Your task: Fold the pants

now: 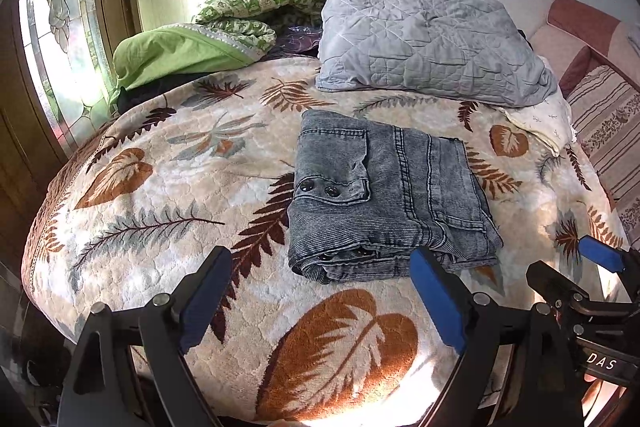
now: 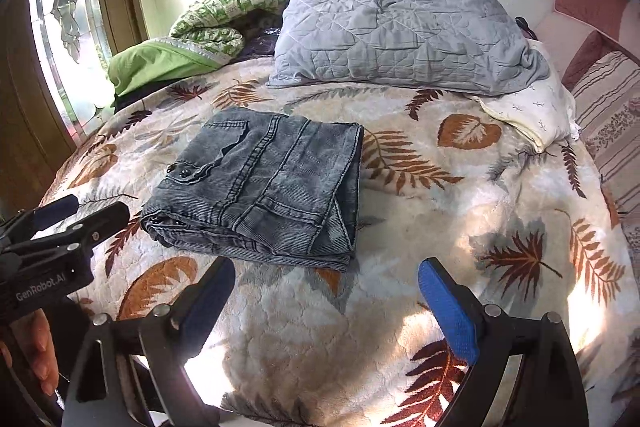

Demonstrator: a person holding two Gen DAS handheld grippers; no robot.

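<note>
I see the pants (image 1: 386, 199) lying on the bed blanket (image 1: 168, 187). They are gray-blue jeans, folded up into a thick square pile. In my left camera the pile sits near the middle, a bit toward 3 o'clock. In my right camera the same pants (image 2: 264, 187) sit toward 9 o'clock from the middle. Two dark snap buttons (image 1: 318, 188) show on a pocket flap on top of the pile.

My left gripper (image 1: 322, 291) is wide open. Its two blue pads (image 1: 438, 303) stand far apart and hold nothing. The near edge of the pants lies just past the tips, at 12 o'clock from them. I can't tell for sure if the right pad touches the cloth.

My right gripper (image 2: 326, 301) is wide open too, and it holds nothing. The pants lie past its left tip, at about 11 o'clock.

Each camera sees the other gripper at its edge. The right one pokes in at 4 o'clock in my left camera. The left one pokes in at 9 o'clock in my right camera.

The blanket is fuzzy and cream, with brown and orange leaves. Behind the pants, at 12 o'clock, rests a gray quilted pillow (image 1: 432, 39). A green pillow (image 1: 176, 53) lies at 10 o'clock, next to a bright window (image 1: 60, 27).
</note>
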